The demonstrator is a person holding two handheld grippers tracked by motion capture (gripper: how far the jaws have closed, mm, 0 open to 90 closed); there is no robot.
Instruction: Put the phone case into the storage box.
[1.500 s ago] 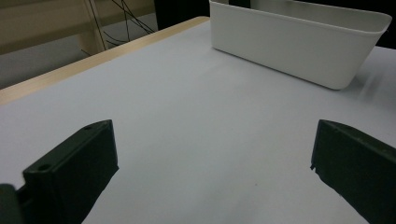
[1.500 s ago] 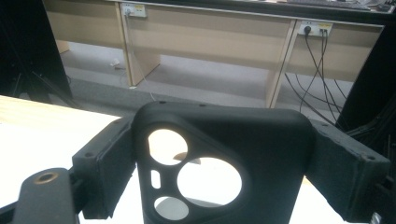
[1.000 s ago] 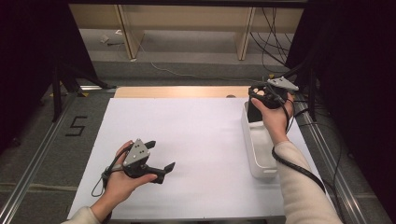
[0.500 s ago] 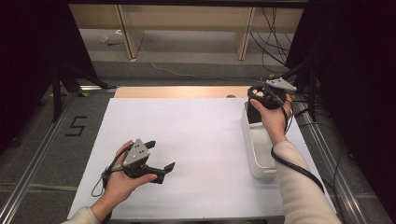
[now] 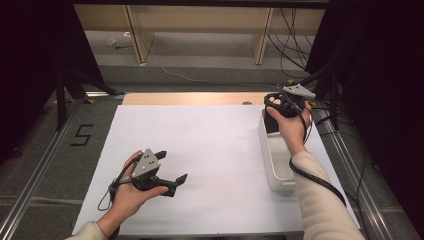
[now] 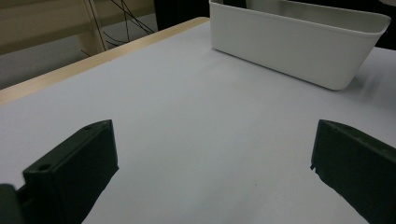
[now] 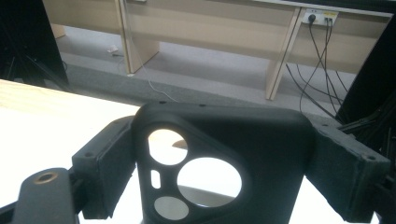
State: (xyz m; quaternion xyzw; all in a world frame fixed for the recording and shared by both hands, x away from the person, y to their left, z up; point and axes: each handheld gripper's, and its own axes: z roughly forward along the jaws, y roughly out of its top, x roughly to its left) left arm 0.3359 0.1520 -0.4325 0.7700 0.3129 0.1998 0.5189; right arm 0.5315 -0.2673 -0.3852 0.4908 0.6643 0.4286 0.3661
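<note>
Dim, soft-focus frames; dark surroundings, evenly lit white table [image 5: 210,145], faint shadows.

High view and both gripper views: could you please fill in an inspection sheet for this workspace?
Surface: white sheet on the table, wooden strip at its far edge.
Job's things: black case with round cutouts; white bin at the sheet's right side.
Clutter: nothing seen.
Grippers: left claw open and empty, low over the sheet; right claw shut on the black case above the bin's far end.
Cables: gripper cable along the right sleeve; floor cables beyond the table.
Surroundings: grey floor, floor mark "5".
</note>
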